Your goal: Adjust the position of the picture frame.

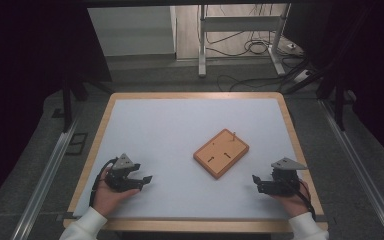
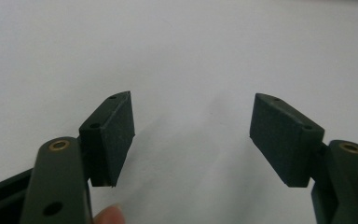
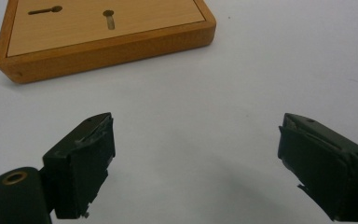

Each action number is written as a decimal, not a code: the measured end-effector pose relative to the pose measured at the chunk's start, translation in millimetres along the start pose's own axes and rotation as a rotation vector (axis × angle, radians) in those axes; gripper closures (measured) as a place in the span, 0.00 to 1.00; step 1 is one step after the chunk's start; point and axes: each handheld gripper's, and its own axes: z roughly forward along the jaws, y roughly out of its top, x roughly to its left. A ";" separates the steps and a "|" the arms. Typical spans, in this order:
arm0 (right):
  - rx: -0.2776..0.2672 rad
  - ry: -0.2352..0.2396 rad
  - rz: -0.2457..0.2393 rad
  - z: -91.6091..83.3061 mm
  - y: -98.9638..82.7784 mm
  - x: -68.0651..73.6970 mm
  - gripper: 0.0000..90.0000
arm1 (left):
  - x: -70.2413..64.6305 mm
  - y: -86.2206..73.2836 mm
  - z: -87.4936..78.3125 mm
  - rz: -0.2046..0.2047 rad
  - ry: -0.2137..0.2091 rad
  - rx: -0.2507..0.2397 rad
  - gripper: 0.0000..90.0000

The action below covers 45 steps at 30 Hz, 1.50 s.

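A flat wooden board (image 1: 221,152) with two keyhole slots and a small upright peg (image 1: 233,135) at its far corner lies right of the table's middle. Its near edge and slots appear in the right gripper view as the board (image 3: 107,44). My left gripper (image 1: 141,183) rests at the front left, held in a hand, open with nothing between its pads (image 2: 119,133). My right gripper (image 1: 258,183) sits at the front right, jaws open and empty, pointing toward the board from a short distance. A fingertip (image 2: 107,215) shows below the left jaw.
The white table surface (image 1: 170,130) has a wooden rim (image 1: 97,135). Beyond the far edge stand a metal frame (image 1: 202,40) and loose cables (image 1: 255,47) on the floor. Dark curtains flank both sides.
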 end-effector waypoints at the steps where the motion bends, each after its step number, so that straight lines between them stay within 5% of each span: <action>1: 0.003 0.001 0.000 -0.1 -0.5 -0.3 0.14 | 0.4 0.2 0.5 -0.002 0.000 0.001 0.33; 23: 0.064 -0.024 0.026 1.5 -1.0 -3.6 0.17 | 2.9 0.9 1.3 0.000 -0.006 -0.001 0.33; 45: 0.039 -0.001 -0.006 12.4 50.8 7.6 0.24 | 2.6 0.6 2.8 0.010 -0.015 0.009 0.33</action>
